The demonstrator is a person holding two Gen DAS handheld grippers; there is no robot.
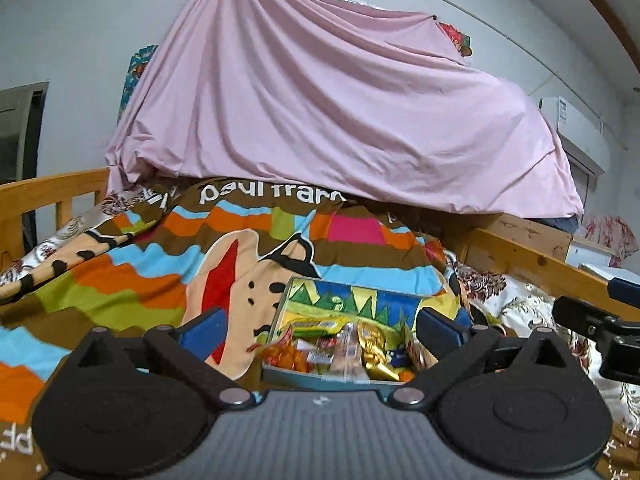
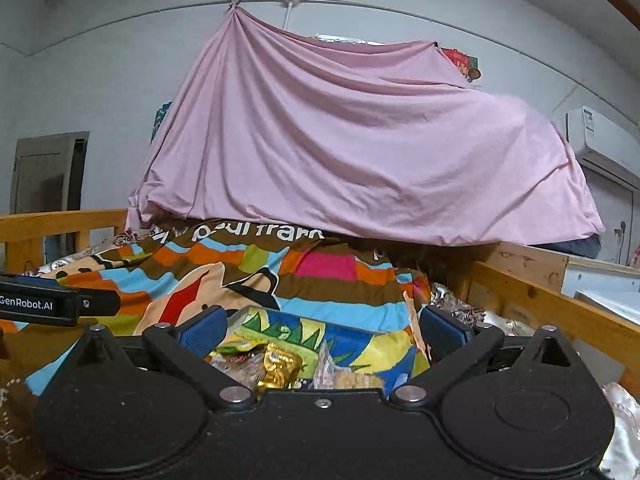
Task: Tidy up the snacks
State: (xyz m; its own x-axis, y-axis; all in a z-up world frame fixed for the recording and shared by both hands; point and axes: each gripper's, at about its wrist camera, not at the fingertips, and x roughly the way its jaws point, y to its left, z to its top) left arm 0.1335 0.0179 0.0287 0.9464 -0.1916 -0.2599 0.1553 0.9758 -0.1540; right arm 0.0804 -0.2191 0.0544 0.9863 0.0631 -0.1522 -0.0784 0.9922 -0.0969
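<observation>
The left claw [image 1: 320,330] stands spread as wide as it goes, its blue pads [image 1: 204,326] well apart and gripping nothing. Just beyond and between them sits the box [image 1: 352,294], a shallow open carton with a bright green, yellow and blue patterned inner wall, resting on the bed. It is full of snacks [image 1: 340,346]: orange-wrapped sweets at the near left, a gold foil packet near the middle, a yellow-green bag along the back, and small pale wrappers among them; the finer print is too blurred to read. The pads touch neither the box nor what lies in it.

The right claw [image 2: 322,330] is likewise fully spread and empty, its own blue pads [image 2: 202,330] flanking the same box [image 2: 360,338] from a spot slightly further right. In this view the gold packet [image 2: 280,368] shows just past the claw's body, with cracker-like packs beside it. Each claw appears at the edge of the other's view, so the two are side by side.

Under the box lies a blanket [image 1: 132,264] striped in brown, orange, blue and green, with a cartoon face and white lettering. A floral sheet [image 1: 516,300] shows at its right. Wooden rails [image 2: 552,300] bound the bed on both sides. Behind hangs a pink sheet [image 2: 360,152], draped from a pipe on the wall, with an air conditioner [image 2: 600,140] at the far right.
</observation>
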